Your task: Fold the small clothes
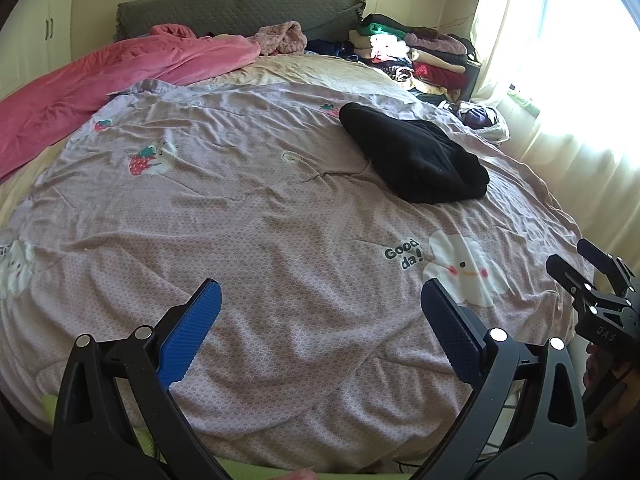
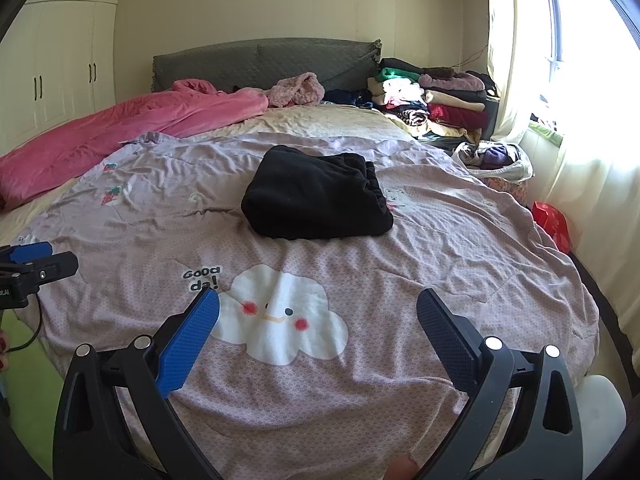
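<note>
A folded black garment [image 1: 414, 156] lies on the mauve patterned quilt [image 1: 260, 240] right of the bed's middle; in the right wrist view it [image 2: 316, 196] sits straight ahead. My left gripper [image 1: 320, 320] is open and empty, held above the quilt's near edge, well short of the garment. My right gripper [image 2: 318, 328] is open and empty over the white cloud print [image 2: 280, 320]. The right gripper also shows at the right edge of the left wrist view [image 1: 584, 264]. The left gripper shows at the left edge of the right wrist view [image 2: 36, 260].
A pink blanket [image 1: 100, 80] lies along the bed's left side. A stack of folded clothes [image 2: 432, 100] stands at the far right by the grey headboard [image 2: 260, 60]. A bag of clothes [image 2: 496, 158] and a red bag [image 2: 554, 220] sit right of the bed near the curtain.
</note>
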`<state>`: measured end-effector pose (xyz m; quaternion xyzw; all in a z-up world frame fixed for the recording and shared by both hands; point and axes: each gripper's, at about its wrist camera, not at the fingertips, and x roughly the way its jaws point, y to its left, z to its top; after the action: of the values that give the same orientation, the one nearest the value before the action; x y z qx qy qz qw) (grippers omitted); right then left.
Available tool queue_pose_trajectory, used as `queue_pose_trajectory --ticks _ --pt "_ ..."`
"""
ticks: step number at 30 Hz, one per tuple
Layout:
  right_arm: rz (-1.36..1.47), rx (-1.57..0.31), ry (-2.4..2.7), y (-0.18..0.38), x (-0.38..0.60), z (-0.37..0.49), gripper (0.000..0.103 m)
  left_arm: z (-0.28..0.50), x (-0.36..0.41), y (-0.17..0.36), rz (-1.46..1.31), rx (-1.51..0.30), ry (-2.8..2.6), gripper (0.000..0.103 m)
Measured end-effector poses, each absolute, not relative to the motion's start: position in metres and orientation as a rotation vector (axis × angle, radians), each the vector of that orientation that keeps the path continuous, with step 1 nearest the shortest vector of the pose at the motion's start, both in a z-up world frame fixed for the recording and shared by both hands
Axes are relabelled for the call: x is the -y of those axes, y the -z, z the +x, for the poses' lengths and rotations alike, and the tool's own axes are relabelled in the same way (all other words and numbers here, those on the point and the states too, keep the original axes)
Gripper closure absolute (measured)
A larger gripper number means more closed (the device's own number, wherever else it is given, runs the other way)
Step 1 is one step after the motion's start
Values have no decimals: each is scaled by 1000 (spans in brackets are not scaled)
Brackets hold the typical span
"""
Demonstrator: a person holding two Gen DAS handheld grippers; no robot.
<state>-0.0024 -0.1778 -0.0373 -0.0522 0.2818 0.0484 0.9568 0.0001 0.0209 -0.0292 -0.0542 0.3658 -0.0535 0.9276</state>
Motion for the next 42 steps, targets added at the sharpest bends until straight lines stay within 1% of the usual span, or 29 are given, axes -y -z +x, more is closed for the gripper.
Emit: queue_pose_trajectory --ticks 42 --pt "-98 -552 -101 38 179 -3 4 -1 -24 29 -108 -755 84 9"
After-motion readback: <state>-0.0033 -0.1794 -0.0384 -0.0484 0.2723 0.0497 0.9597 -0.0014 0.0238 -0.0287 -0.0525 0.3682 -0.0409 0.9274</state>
